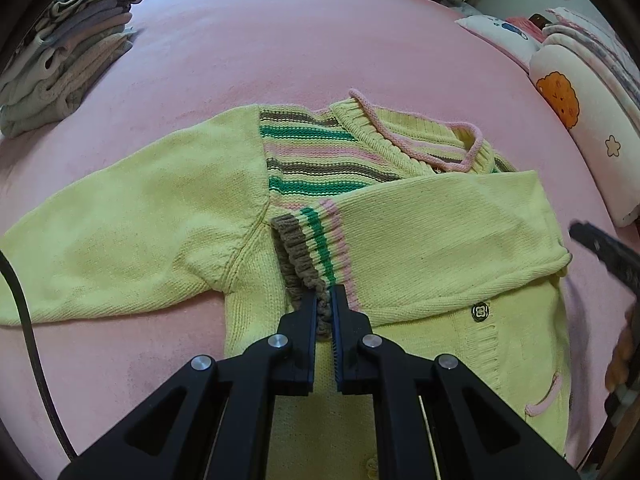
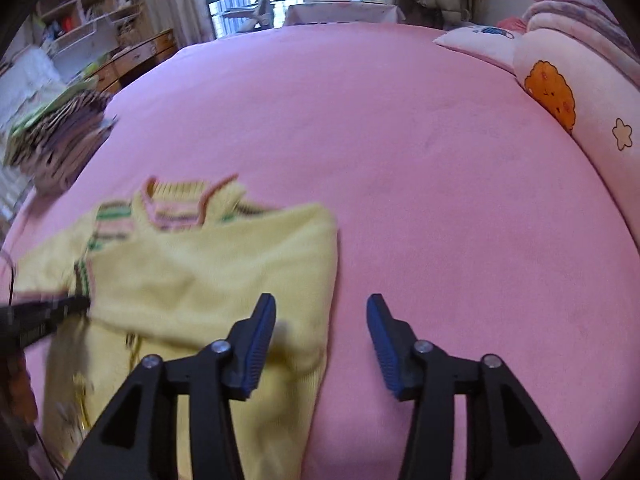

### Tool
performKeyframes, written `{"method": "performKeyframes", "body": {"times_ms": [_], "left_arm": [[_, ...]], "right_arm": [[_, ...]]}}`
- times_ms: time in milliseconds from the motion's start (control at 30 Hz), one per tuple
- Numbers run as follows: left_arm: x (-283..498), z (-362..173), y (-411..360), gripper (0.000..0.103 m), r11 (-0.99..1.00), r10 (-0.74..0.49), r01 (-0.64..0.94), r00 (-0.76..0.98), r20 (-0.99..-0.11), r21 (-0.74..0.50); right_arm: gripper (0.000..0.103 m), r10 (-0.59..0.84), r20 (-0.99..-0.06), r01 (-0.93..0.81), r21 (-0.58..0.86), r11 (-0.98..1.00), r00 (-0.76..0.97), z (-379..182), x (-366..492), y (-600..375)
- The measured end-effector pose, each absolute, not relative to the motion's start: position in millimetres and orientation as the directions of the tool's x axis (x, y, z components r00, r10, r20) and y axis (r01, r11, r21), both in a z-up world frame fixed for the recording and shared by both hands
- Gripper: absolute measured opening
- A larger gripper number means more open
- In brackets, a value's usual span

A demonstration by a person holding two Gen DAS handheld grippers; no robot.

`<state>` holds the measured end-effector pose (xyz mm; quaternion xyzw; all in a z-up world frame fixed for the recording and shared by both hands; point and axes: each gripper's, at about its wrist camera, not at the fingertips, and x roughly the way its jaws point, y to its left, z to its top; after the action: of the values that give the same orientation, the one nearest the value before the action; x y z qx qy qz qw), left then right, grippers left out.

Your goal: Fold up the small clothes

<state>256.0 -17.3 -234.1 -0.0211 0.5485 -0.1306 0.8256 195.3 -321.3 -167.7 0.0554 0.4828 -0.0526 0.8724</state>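
Cardigan: a yellow knit cardigan (image 1: 420, 240) is spread on the pink bed cover (image 1: 320, 40), one sleeve folded across the chest.
Cuff: the striped cuff (image 1: 312, 248) of that folded sleeve is laid over the middle of the body.
Left gripper: the left gripper (image 1: 325, 304) is clamped on the cuff's brown ruffled edge, pinched between both fingertips.
Right gripper: the right gripper (image 2: 322, 312) is held parted with nothing between the pads; its left finger (image 2: 260, 340) is seen over the cardigan's folded edge, the other over bare cover.
Stack: folded clothes (image 1: 68, 48) are piled well apart at the bed's far left.
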Motion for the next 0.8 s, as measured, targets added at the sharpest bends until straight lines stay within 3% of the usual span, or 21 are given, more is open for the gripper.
{"method": "performKeyframes", "body": {"times_ms": [167,333,500,600,700,800], "left_arm": [[256,-234,-17,0.006,0.963,-0.243,0.198,0.358,-0.901,-0.181],[256,-236,-14,0.006,0.963,-0.245,0.194,0.360,-0.900,-0.184],[257,-235,-10,0.008,0.961,-0.258,0.195,0.356,-0.898,-0.198],[257,-234,-6,0.009,0.960,-0.262,0.191,0.355,-0.898,-0.204],[253,-225,-7,0.024,0.965,-0.236,0.195,0.369,-0.899,-0.173],[242,-209,-3,0.048,0.967,-0.229,0.198,0.392,-0.891,-0.161]], "right_arm": [[0.050,-0.002,-0.863,0.159,0.090,0.983,0.506,-181,240,-317],[0.049,-0.102,-0.884,0.116,-0.055,0.992,0.457,-213,267,-303],[0.049,-0.039,-0.882,0.152,0.037,0.988,0.469,-219,264,-325],[0.050,-0.089,-0.870,0.179,-0.001,0.984,0.486,-208,255,-328],[0.050,-0.139,-0.858,0.185,-0.053,0.981,0.495,-188,242,-322],[0.050,-0.137,-0.834,0.147,-0.067,0.987,0.535,-163,222,-304]]}}
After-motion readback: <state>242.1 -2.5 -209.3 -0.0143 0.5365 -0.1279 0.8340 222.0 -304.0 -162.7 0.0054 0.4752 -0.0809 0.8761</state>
